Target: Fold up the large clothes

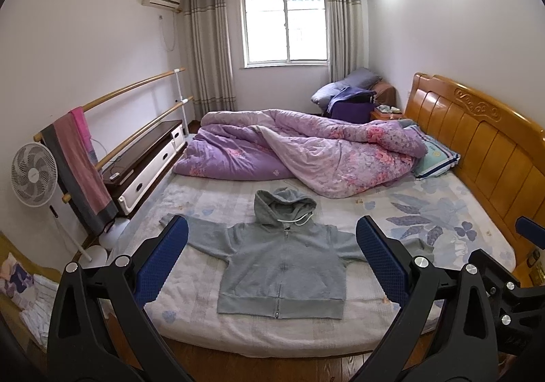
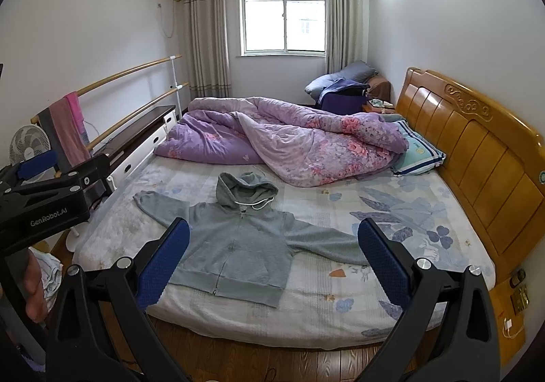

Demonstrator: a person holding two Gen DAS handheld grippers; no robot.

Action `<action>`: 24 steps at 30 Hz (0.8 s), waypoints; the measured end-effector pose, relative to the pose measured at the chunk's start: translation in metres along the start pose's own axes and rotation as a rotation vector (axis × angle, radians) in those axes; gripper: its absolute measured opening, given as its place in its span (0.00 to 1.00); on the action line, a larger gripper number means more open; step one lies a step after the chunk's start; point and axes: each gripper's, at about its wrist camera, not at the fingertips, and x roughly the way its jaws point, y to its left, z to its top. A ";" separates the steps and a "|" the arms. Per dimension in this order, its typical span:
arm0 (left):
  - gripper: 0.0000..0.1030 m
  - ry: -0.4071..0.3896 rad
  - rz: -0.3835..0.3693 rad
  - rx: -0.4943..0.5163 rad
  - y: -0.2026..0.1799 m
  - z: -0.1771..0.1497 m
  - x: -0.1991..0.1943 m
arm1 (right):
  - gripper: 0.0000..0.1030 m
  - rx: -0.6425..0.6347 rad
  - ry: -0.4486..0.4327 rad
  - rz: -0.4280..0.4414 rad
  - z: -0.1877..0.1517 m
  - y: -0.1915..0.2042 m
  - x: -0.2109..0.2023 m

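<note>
A grey zip-up hoodie [image 1: 282,266] lies flat on its back on the bed, zipper up, hood [image 1: 282,206] toward the quilt, both sleeves spread sideways. The same hoodie [image 2: 242,252] sits left of centre in the right wrist view. My left gripper [image 1: 272,239] hangs open above the near bed edge, well short of the hoodie, nothing between its blue pads. My right gripper [image 2: 274,239] is open too, held off the bed with nothing in it. The left gripper's body [image 2: 44,198] shows at the left of the right wrist view, with a hand [image 2: 34,293] below it.
A rumpled purple floral quilt [image 1: 299,150] fills the far half of the bed, with a pillow [image 1: 436,157] by the wooden headboard [image 1: 477,143]. A fan [image 1: 34,174], a rail with towels [image 1: 81,164] and a low cabinet [image 1: 146,160] line the left side. Wooden floor runs along the near edge.
</note>
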 end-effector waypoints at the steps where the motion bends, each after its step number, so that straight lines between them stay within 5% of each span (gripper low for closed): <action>1: 0.95 0.002 0.007 -0.003 -0.003 0.000 0.000 | 0.93 -0.005 0.003 0.008 0.000 -0.002 0.001; 14: 0.95 0.036 0.072 -0.003 -0.013 -0.003 0.031 | 0.93 -0.037 0.039 0.074 0.004 -0.007 0.041; 24: 0.95 0.093 0.031 -0.009 0.021 -0.003 0.110 | 0.93 -0.056 0.096 0.058 0.008 0.021 0.108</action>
